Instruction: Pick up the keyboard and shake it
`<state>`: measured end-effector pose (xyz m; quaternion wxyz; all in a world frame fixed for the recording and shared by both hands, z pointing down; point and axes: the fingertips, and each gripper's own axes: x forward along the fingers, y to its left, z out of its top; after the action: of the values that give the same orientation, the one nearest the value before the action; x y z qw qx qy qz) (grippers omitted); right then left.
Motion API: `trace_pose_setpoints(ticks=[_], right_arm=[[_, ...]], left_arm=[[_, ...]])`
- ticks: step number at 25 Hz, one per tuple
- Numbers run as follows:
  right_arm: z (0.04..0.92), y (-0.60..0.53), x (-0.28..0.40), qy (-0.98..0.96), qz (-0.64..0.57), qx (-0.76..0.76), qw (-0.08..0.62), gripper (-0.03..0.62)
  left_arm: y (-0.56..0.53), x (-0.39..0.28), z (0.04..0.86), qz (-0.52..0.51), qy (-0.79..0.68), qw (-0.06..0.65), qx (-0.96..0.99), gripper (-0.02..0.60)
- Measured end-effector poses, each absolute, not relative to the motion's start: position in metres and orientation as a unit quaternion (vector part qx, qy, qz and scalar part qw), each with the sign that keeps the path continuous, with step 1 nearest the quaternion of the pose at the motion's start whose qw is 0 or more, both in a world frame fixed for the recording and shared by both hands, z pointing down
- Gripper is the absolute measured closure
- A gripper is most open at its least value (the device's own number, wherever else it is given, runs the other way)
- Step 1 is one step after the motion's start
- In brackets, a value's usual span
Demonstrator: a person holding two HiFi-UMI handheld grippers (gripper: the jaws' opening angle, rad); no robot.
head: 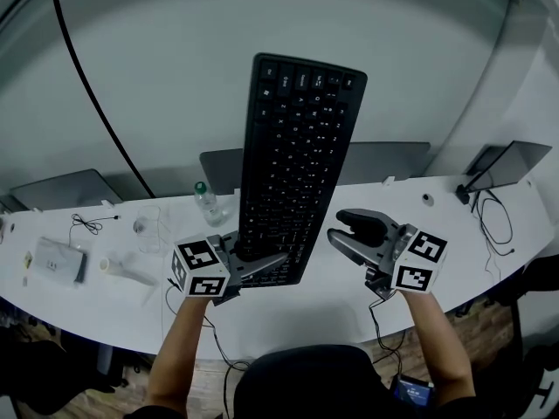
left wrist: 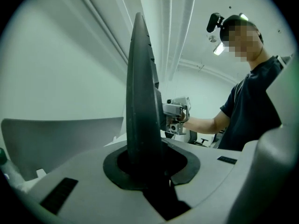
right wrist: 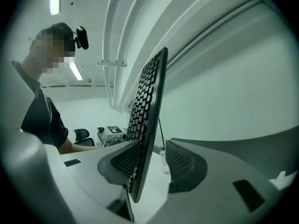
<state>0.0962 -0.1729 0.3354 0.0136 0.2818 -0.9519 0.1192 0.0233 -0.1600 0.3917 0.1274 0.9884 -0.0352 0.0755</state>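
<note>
A black keyboard (head: 297, 147) stands on end above the white desk (head: 306, 321), keys facing me, its far end tilted slightly right. My left gripper (head: 258, 264) is shut on the keyboard's lower left edge; in the left gripper view the keyboard (left wrist: 140, 101) rises edge-on out of the closed jaws of the left gripper (left wrist: 149, 164). My right gripper (head: 345, 230) hangs just right of the lower end, jaws apart. In the right gripper view the keyboard (right wrist: 149, 106) sits in line with the right gripper (right wrist: 152, 164), with a gap to the right pad (right wrist: 184, 164).
A water bottle (head: 208, 203) stands on the desk behind the keyboard's lower end. Closed laptops lie at far left (head: 65, 188) and far right (head: 511, 160). A white box (head: 57, 260) and thin cables (head: 87, 225) sit at the left; more cable (head: 493, 221) at the right.
</note>
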Motion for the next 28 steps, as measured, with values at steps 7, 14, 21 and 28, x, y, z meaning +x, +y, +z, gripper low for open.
trace_pose_setpoints(ticks=[7, 14, 21, 28], right_arm=[[0.327, -0.155, 0.091, -0.939, -0.055, 0.308, 0.143, 0.431], [0.325, -0.150, 0.080, -0.884, -0.203, 0.312, 0.282, 0.431], [0.319, -0.141, 0.072, -0.865, -0.256, 0.318, 0.293, 0.431], [0.307, -0.138, 0.065, -0.837, -0.310, 0.324, 0.315, 0.424]], left_arm=[[-0.181, 0.005, 0.396, 0.129, -0.111, 0.065, 0.983, 0.485], [-0.199, -0.013, 0.411, 0.198, -0.171, 0.011, 0.965, 0.485], [-0.211, -0.017, 0.428, 0.265, -0.235, -0.046, 0.934, 0.485], [-0.220, -0.026, 0.432, 0.342, -0.276, -0.128, 0.889, 0.485]])
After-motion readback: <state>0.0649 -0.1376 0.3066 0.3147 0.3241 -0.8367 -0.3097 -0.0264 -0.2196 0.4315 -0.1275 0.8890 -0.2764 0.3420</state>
